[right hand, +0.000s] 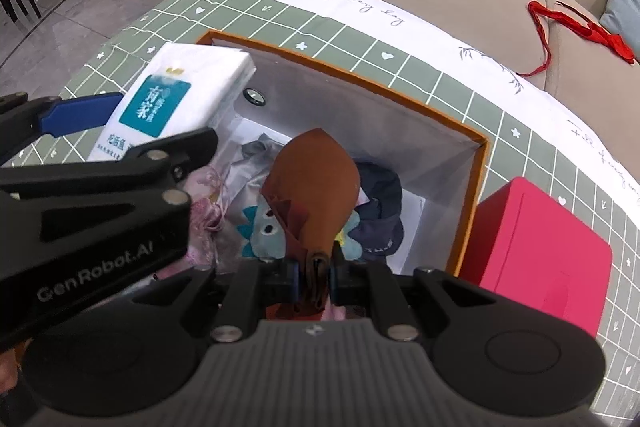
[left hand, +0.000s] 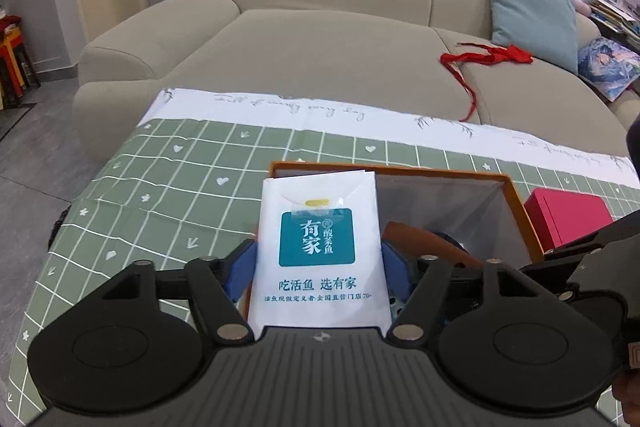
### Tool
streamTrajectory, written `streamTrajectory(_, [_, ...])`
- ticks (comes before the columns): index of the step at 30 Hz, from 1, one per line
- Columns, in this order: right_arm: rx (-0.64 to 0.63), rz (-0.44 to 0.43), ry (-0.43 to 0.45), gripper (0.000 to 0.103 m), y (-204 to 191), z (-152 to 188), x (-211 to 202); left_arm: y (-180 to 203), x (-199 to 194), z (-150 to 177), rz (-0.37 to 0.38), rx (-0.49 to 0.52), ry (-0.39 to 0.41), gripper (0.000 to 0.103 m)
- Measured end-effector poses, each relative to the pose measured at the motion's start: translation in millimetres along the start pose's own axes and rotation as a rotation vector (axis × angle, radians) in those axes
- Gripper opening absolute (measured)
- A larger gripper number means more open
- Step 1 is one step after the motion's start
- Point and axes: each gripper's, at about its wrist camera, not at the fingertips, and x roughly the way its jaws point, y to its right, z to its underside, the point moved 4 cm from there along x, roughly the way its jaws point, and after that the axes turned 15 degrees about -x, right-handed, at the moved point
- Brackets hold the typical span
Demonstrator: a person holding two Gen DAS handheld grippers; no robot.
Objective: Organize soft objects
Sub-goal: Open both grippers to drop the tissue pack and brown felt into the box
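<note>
The left gripper point(left hand: 318, 259) holds a white tissue pack point(left hand: 318, 251) upright between its blue pads point(left hand: 244, 269), jaws spread wide against the pack's two sides, over the near-left corner of the orange-rimmed box point(right hand: 478, 163) on the green checked tablecloth point(left hand: 160, 163). The right gripper point(right hand: 314, 273) is pinched nearly closed on the end of a brown leather pouch point(right hand: 316, 183), which hangs over the box's middle above a blue plush toy point(right hand: 260, 231), a dark cap point(right hand: 380, 211) and pink fabric point(right hand: 204, 215). A red box point(right hand: 536, 247) stands just beside the box's right wall.
</note>
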Motion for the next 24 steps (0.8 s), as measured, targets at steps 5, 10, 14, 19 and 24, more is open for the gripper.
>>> streamTrajectory(5, [0.004, 0.0, 0.004, 0.01, 0.1, 1.8, -1.8, -1.4, 4.0, 5.8, -0.006, -0.008, -0.014, 0.084])
streamTrajectory(10, [-0.003, 0.0, 0.006, 0.01, -1.9, 1.3, -1.8, -0.3, -0.9, 4.0, -0.003, 0.008, 0.001, 0.088])
streamTrajectory(14, [0.001, 0.0, 0.003, 0.013, -1.3, 0.6, 0.3, -1.4, -4.7, 3.6, -0.065, 0.034, -0.021, 0.089])
streamTrajectory(19, [-0.005, 0.008, 0.005, 0.021, -3.6, -1.8, 1.3, -2.1, -17.2, 0.5, -0.137, 0.087, -0.016, 0.089])
streamTrajectory(24, [-0.016, 0.025, 0.002, 0.03, -4.7, -2.2, 2.4, -13.7, -23.1, -1.7, -0.132, 0.036, -0.047, 0.089])
